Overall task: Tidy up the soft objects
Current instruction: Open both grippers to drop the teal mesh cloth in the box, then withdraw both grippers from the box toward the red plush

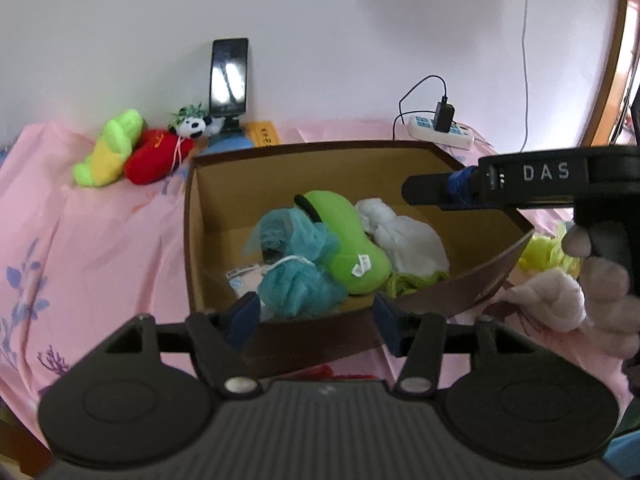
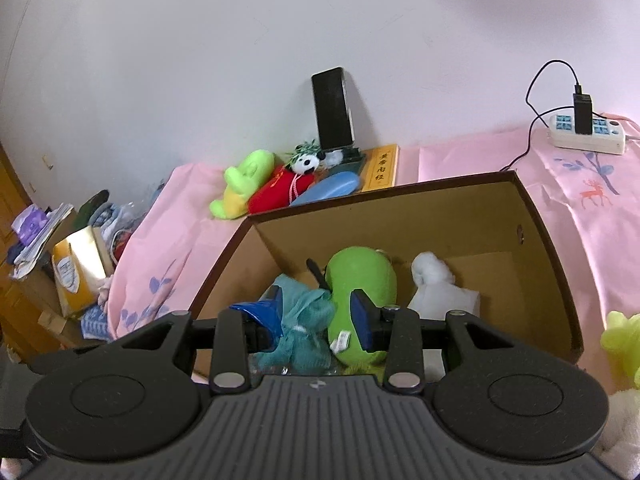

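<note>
Inside box [image 1: 192, 240]: green plush [image 1: 352, 248], teal mesh [image 1: 296, 284].

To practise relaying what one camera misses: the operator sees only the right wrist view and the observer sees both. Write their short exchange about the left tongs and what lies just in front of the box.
Operator: I can't see the left tongs. Where are they?
Observer: The left tongs are open and empty, by the near wall of the box.
Operator: Is anything lying in front of that wall?
Observer: Yes, a red item lies on the pink cloth just outside the wall. Too little of it shows to say what it is.
</note>
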Available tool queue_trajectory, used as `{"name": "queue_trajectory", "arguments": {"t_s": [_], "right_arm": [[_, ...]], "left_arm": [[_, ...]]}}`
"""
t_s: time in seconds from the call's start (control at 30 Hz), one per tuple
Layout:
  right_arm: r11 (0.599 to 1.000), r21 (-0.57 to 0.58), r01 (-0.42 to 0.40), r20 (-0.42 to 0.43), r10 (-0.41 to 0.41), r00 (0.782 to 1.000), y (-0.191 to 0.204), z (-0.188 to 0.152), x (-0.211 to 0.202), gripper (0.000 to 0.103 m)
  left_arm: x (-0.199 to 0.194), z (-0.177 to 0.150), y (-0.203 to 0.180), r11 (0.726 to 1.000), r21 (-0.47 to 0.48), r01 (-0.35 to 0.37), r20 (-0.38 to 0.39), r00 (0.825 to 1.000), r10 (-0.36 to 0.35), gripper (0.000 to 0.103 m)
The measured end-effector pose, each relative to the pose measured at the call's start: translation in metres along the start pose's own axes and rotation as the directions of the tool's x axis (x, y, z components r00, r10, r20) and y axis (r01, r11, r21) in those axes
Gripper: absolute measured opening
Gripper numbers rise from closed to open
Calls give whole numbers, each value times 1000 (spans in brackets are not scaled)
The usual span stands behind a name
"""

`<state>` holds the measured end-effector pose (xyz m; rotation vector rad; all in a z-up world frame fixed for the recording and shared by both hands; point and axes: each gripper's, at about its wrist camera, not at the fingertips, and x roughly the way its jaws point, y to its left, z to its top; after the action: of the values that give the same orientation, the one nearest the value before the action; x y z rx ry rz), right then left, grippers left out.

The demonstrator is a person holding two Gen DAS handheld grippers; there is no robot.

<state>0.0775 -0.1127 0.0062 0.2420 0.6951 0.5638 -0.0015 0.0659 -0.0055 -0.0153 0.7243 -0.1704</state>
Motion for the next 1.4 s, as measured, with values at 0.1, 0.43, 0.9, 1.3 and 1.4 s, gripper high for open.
{"name": "queue_trajectory", "arguments": {"t_s": [0.1,0.43,0.9,1.3,1.4], "right_arm": [[1000,2,-31,-38,31,999,-1,-1,-2,20],[985,-88,-146,-104,136,985,12,-24,-14,19],[985,-48,-165,-316,142,938,6,-51,15,19],[989,57,-140,-422,151,894,-8,-61,43,20],[989,73,-125,-428,145,892,-11,-61,48,20]], "left_arm": [[-3,-5,-5,1000,20,3,-2,1000,-3,57],[-2,-29,-14,1000,19,20,-66,998,-19,57],[38,-61,-16,997,-68,41,-235,970,-56,64],[64,-56,-21,997,-71,18,-275,961,-37,65],[69,-52,-23,998,-62,21,-273,961,-37,65]]}}
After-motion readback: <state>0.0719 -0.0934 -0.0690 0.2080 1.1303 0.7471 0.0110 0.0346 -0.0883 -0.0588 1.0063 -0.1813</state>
